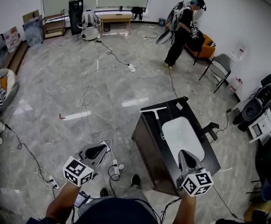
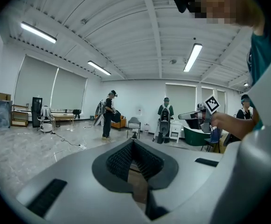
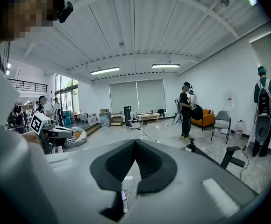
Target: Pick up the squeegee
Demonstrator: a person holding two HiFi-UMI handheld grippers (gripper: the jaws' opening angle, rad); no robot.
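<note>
White squeegee [image 1: 158, 121] is lying flat on the dark table [image 1: 210, 154], its blade sitting at the far left corner and its handle running back along the left side of the sink [image 1: 182, 136]. You are holding the right gripper [image 1: 182, 153] over the near end of the sink and the left gripper [image 1: 103, 147] off the table, above the floor. Both are showing their jaws pressed together with nothing between them. Going in like that, you are risking a shove instead of a grip, and the blade is sitting close enough to the edge that a push could be sending it onto the floor. The handle is looking thin and low, so the pads may be scraping the top. Cables [image 1: 111, 168] are trailing by your feet, inviting a snag.
</note>
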